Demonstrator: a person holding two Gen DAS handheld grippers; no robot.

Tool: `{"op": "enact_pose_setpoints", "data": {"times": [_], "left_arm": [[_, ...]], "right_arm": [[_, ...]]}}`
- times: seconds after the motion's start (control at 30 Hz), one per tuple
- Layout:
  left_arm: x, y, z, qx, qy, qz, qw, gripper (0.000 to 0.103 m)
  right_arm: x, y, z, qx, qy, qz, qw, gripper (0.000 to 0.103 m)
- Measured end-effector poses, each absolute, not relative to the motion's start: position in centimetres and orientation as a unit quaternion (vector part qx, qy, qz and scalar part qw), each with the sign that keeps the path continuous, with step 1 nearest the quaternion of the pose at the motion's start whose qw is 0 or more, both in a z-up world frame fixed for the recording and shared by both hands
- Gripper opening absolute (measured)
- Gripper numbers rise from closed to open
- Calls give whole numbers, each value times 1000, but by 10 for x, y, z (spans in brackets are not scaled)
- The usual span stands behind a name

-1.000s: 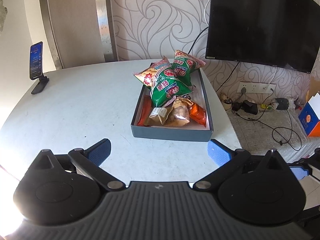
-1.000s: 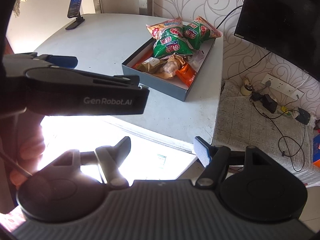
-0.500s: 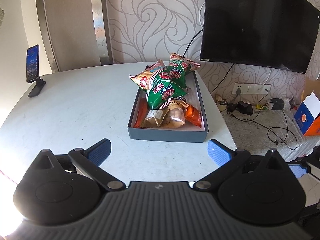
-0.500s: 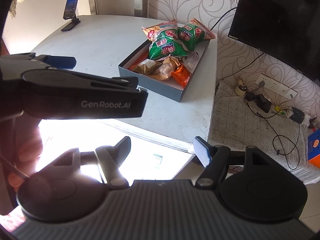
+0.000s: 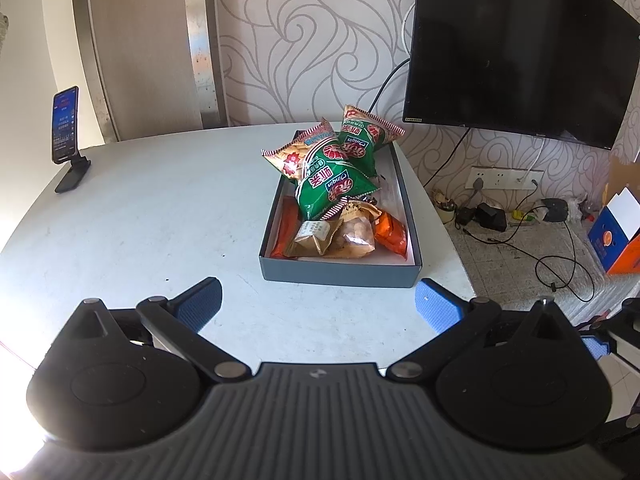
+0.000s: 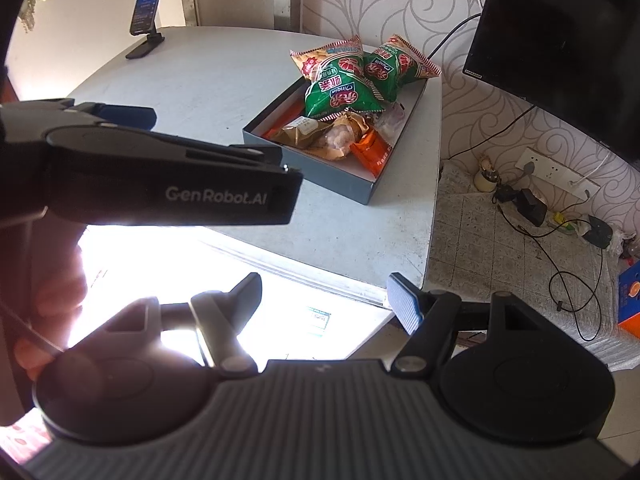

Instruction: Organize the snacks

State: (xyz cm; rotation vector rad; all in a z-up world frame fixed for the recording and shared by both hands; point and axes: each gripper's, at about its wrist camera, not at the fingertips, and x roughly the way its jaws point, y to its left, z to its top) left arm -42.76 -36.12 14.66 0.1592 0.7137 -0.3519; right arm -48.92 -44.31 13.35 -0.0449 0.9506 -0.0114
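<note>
A grey box stands on the white table's right side, filled with snacks: green and red chip bags piled at the far end, a brown packet and orange packets at the near end. The box also shows in the right wrist view, with the chip bags on top. My left gripper is open and empty, hovering over the table short of the box. My right gripper is open and empty, held off the table's near edge. The left gripper's body crosses the right wrist view.
A phone on a stand sits at the table's far left. A black TV hangs on the patterned wall at right. Cables, a wall socket and an orange box lie on the floor right of the table.
Both grippers have drawn back and up a little from the box, so it looks smaller and farther. Both stay open and empty. The snacks have not moved.
</note>
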Motion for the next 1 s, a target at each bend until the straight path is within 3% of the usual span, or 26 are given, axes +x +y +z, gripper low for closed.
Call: {"op": "enact_pose_setpoints", "data": {"times": [1.0], "left_arm": [[-423, -365, 148, 71, 340, -177, 921, 103]], "right_arm": [[-490, -444, 134, -19, 456, -5, 890, 71]]}}
